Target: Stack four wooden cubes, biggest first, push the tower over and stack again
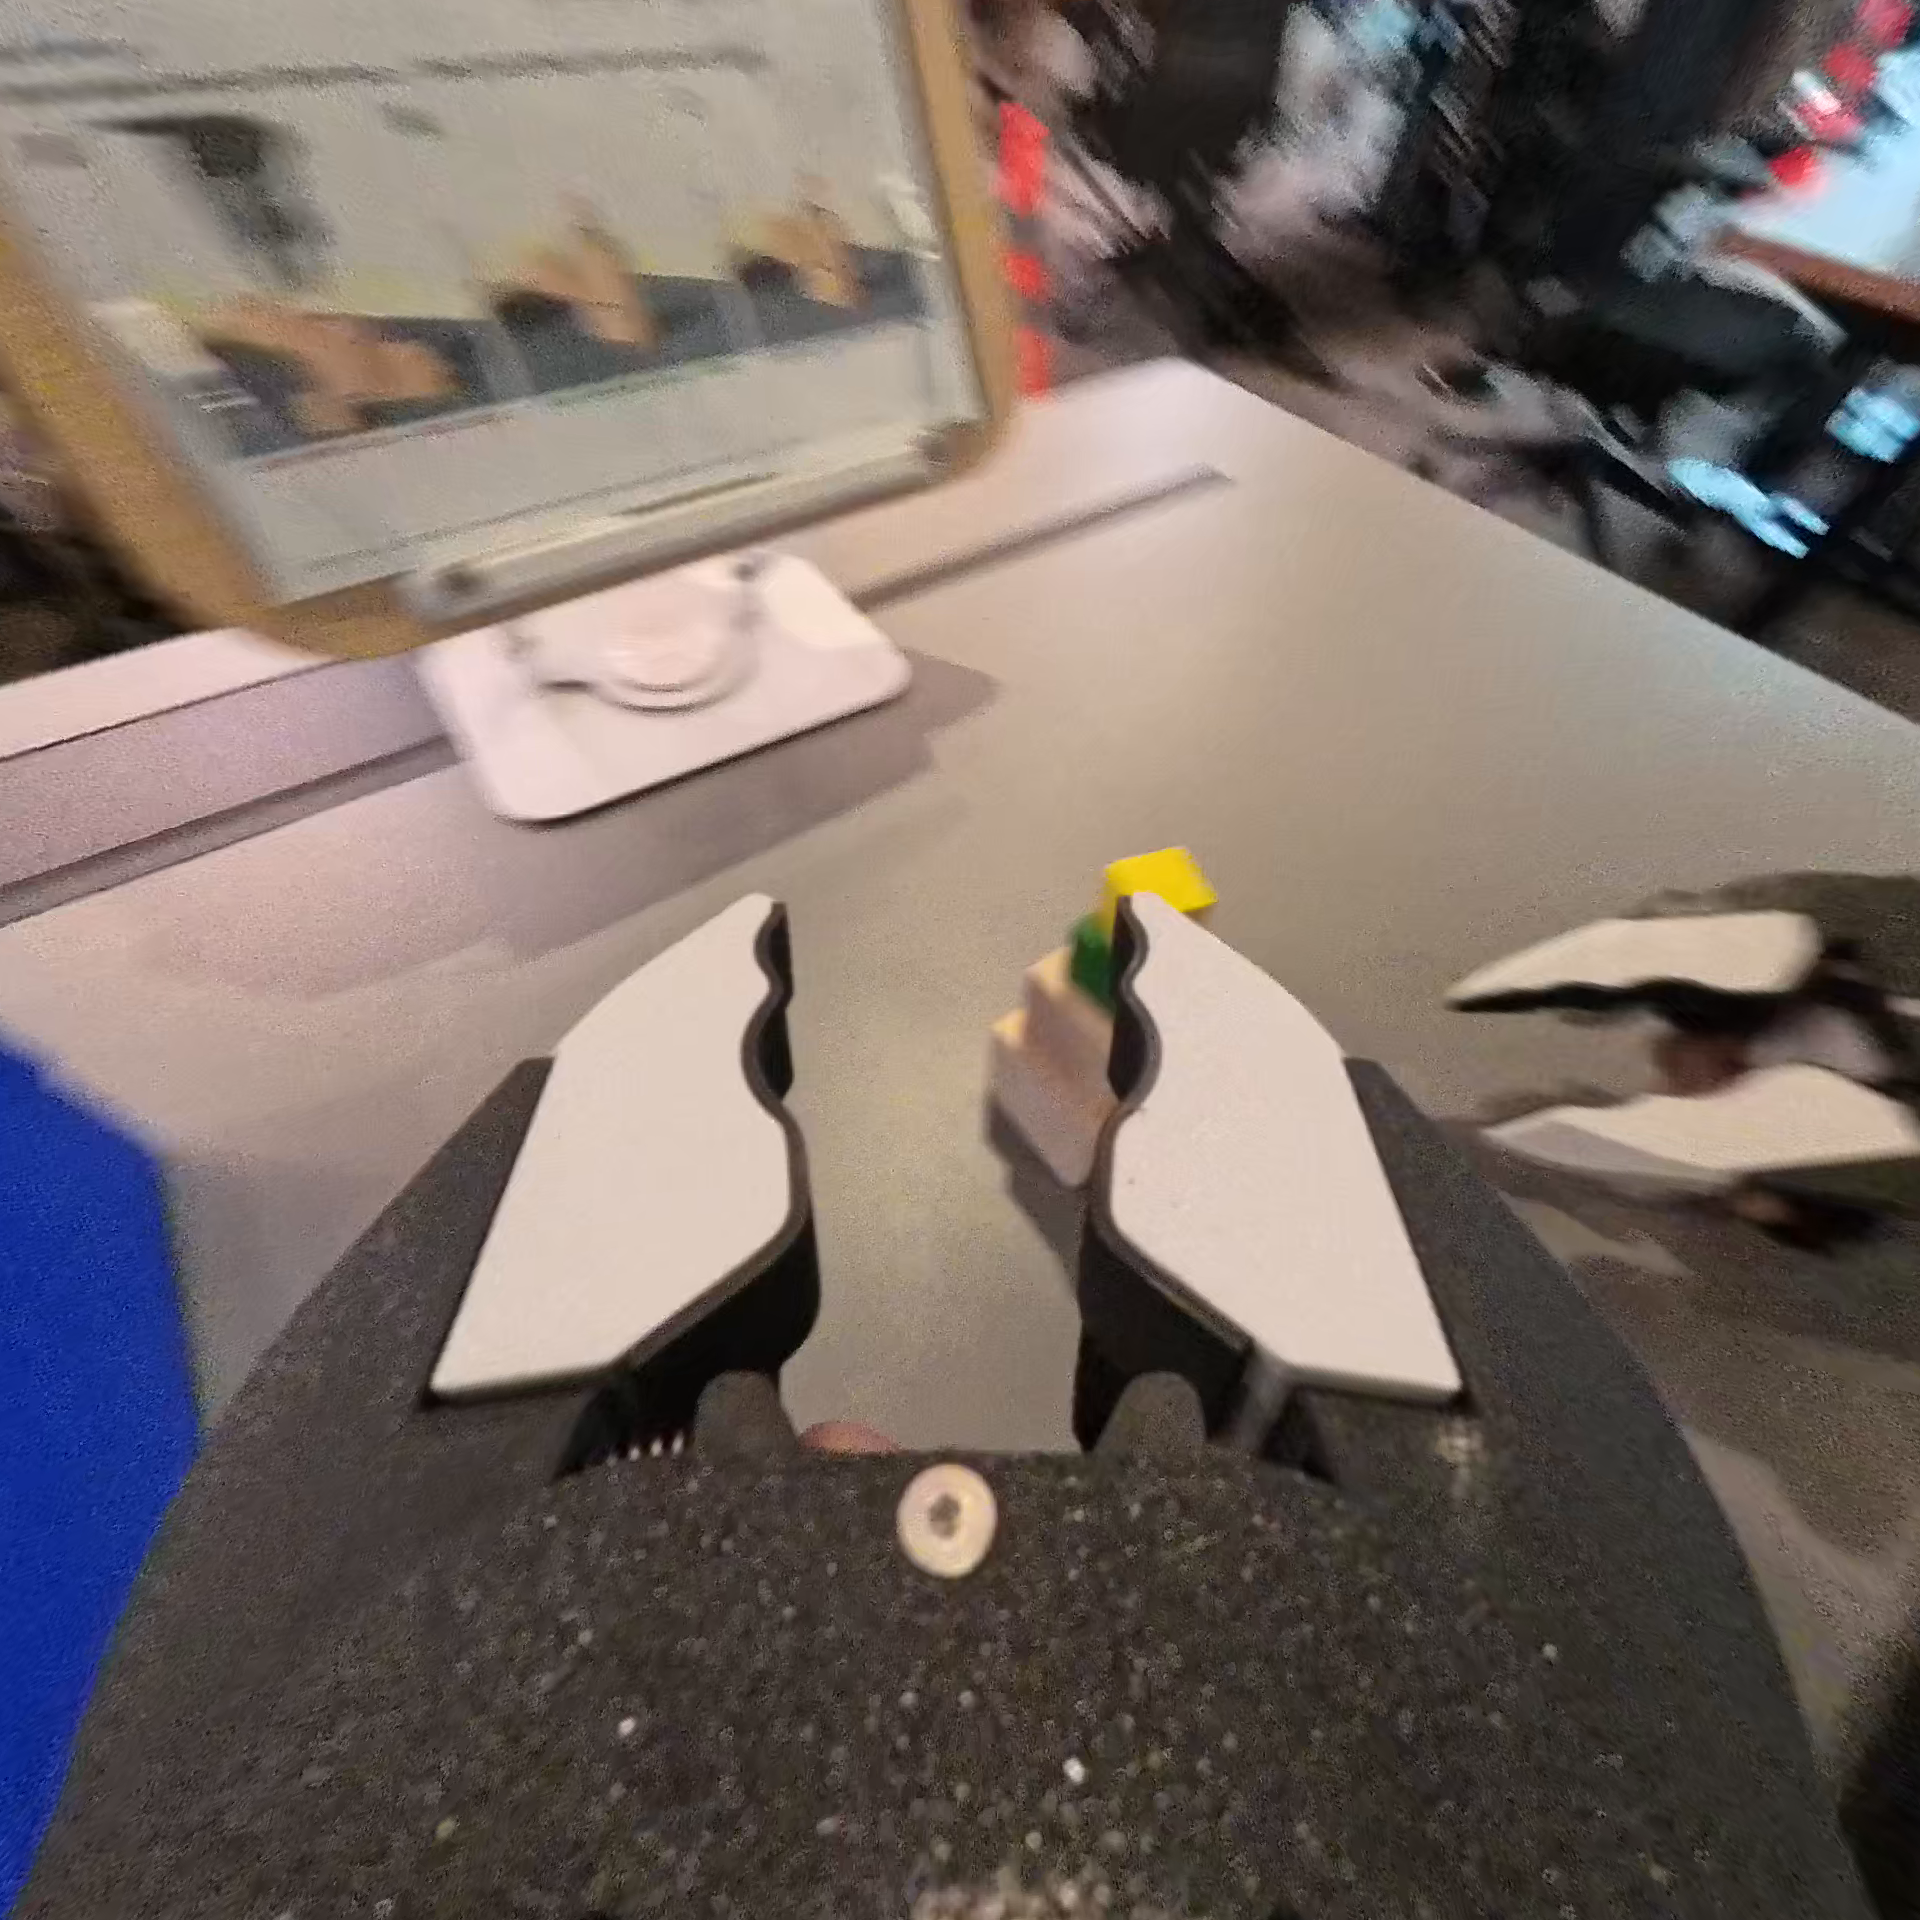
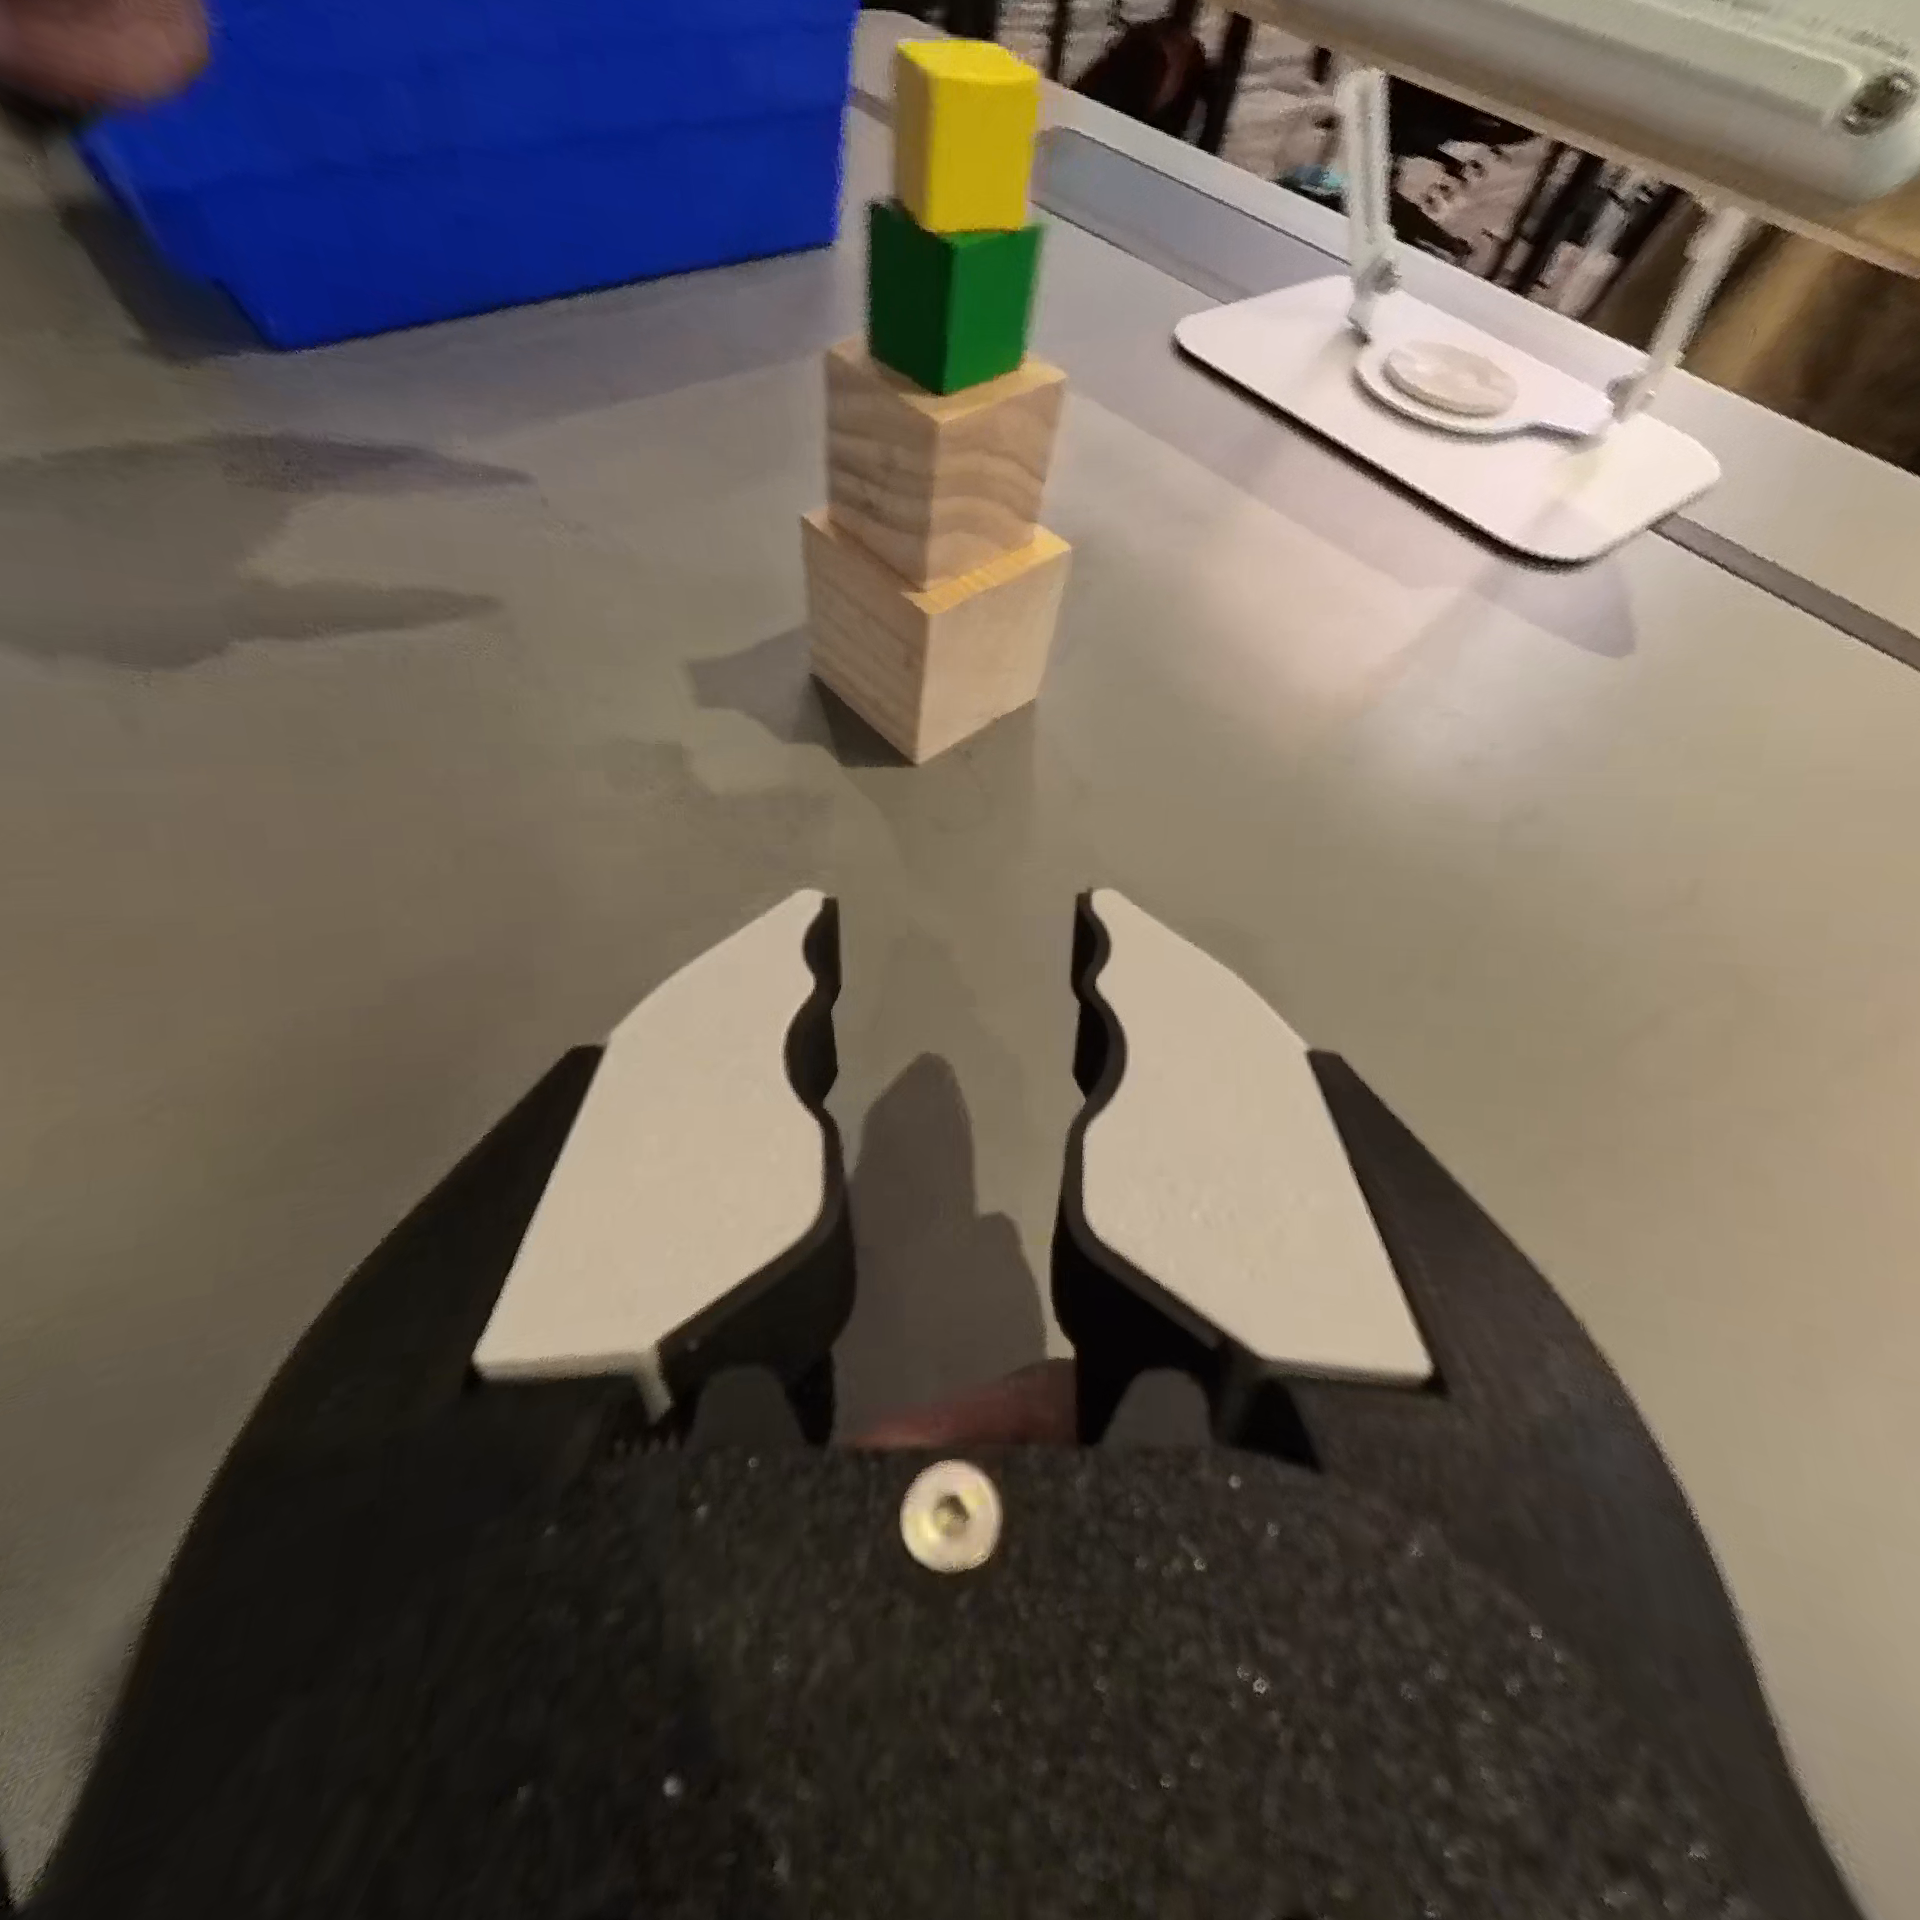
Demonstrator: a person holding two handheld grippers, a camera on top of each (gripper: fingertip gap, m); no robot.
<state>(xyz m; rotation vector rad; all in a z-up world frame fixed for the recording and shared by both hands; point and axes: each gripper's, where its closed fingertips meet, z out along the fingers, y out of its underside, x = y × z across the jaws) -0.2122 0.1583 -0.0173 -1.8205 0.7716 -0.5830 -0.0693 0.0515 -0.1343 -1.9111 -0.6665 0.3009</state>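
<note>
Grey table (image 2: 312,831) bears the tower (image 2: 940,436) beyond the right gripper's (image 2: 954,925) parted fingers (image 2: 717,1132).

left tongs (image 1: 956,930) parted, right tongs (image 2: 956,914) parted, empty

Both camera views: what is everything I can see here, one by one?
Plain wooden cubes: two, pale wood, bottom of the tower, larger one lowest.
Green cube: one, third in the tower.
Yellow cube: one, top of the tower.
Table: one, grey, under everything.
Blue bin: one, behind the tower, to its left in the right wrist view.
Stand: one, white base, on the table, holding a gold-framed panel.
Right gripper: one, grey and black, open, empty, aimed at the tower.
Left gripper: one, grey and black, open, empty, beside the tower.
</note>
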